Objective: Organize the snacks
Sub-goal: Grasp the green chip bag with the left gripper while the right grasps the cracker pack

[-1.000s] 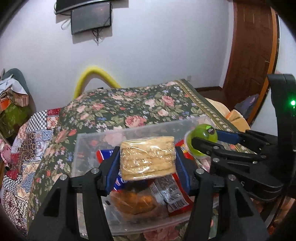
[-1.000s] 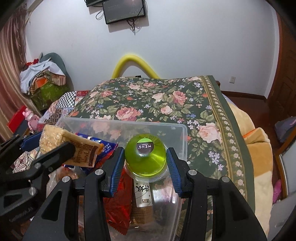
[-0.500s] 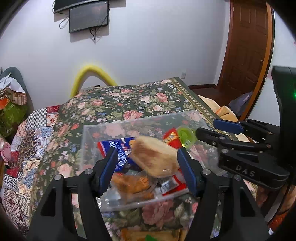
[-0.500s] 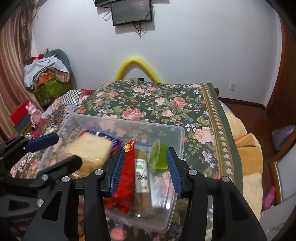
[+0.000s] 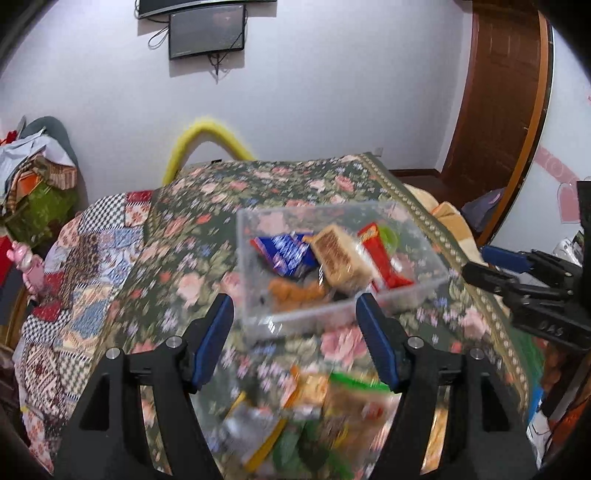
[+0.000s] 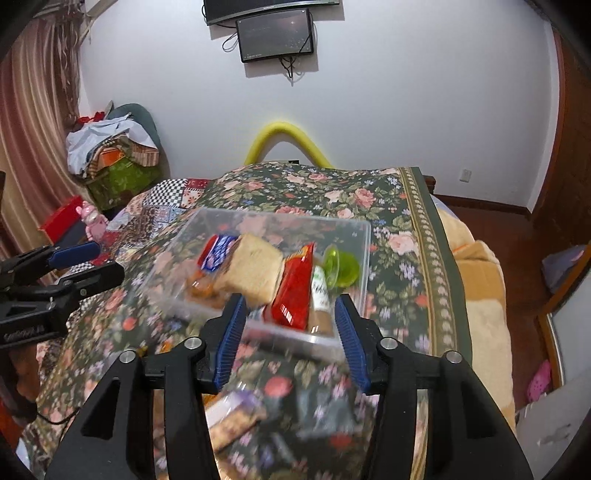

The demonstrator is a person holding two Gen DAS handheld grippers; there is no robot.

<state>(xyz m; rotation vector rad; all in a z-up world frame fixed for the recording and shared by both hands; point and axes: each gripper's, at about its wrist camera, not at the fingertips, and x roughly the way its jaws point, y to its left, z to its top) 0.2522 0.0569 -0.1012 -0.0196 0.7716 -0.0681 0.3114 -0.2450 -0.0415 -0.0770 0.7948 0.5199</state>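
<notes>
Clear bin (image 5: 258,236) (image 6: 364,254) on floral bedspread (image 5: 207,206) (image 6: 332,192); wrapped cake block (image 5: 338,258) (image 6: 251,269) inside, tilted, long axis leaning against red packet (image 5: 380,254) (image 6: 293,291); left claw (image 5: 293,339) and right claw (image 6: 288,334) both apart, empty, above bed; white wall behind.

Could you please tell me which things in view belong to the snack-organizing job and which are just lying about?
Part of the job:
- clear plastic bin
- wrapped bread
- red snack packet
- blue snack packet
- green jelly cup
- loose snacks near the camera, blurred
- left claw and right claw, both open

Just lying about:
- wall screen
- yellow foam tube
- pink toy
- clothes pile
</notes>
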